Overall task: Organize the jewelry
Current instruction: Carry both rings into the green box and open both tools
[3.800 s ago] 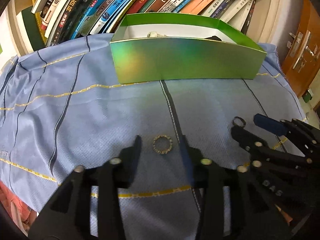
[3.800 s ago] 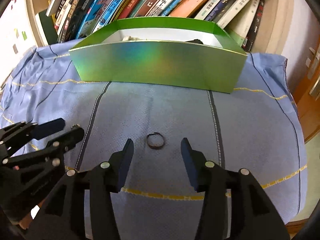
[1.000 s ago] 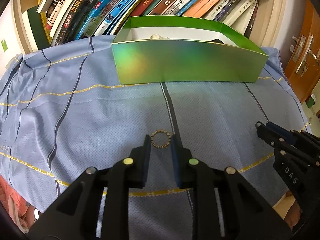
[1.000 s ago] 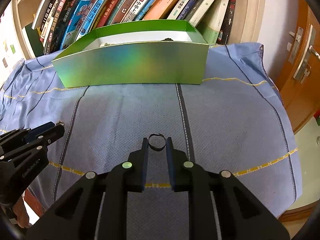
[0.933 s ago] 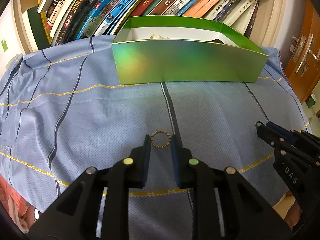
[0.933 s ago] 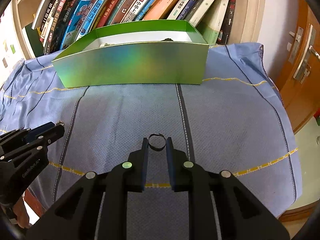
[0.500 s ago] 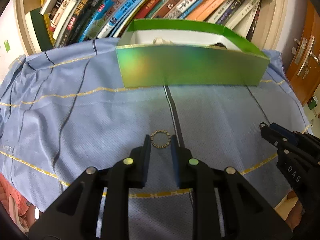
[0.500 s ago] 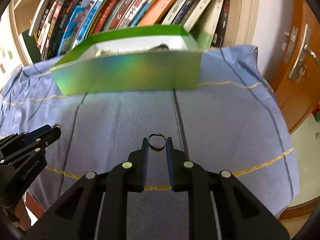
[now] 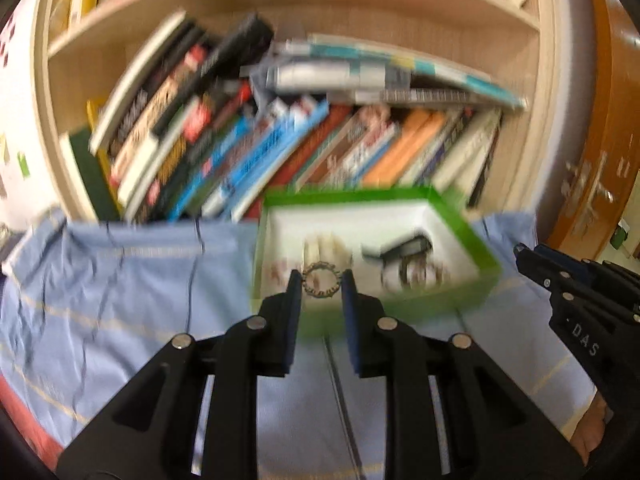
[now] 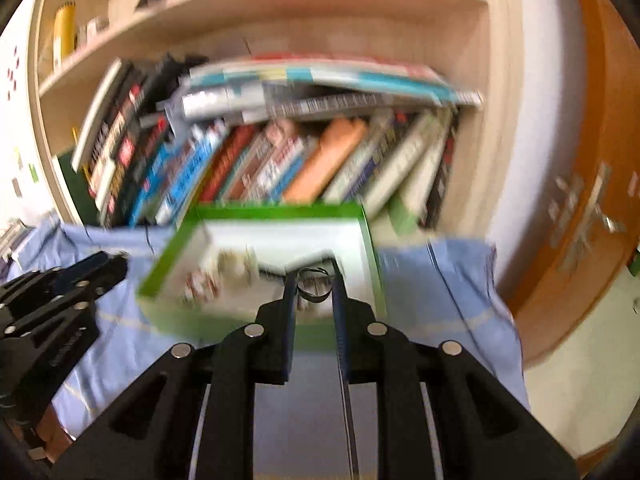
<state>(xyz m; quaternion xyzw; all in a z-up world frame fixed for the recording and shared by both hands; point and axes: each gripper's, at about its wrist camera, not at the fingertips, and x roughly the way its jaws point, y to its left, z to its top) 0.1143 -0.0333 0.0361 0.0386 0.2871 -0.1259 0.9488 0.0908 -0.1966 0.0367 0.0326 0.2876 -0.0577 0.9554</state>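
My left gripper (image 9: 321, 285) is shut on a gold beaded ring (image 9: 321, 283) and holds it in the air above the near wall of the green box (image 9: 452, 208). My right gripper (image 10: 315, 281) is shut on a thin dark ring (image 10: 316, 285), also lifted, over the right part of the same green box (image 10: 370, 236). The box has a white inside with several jewelry pieces (image 9: 408, 260) lying in it. Both views are blurred by motion. Each gripper shows at the edge of the other's view.
The box stands on a blue striped cloth (image 9: 132, 280) against a bookshelf with leaning books (image 9: 248, 152). A wooden door (image 10: 592, 184) stands at the right. The cloth's right edge drops off near the door.
Both grippers have risen from the cloth with their rings and moved forward toward the box. The views now look down into the box.
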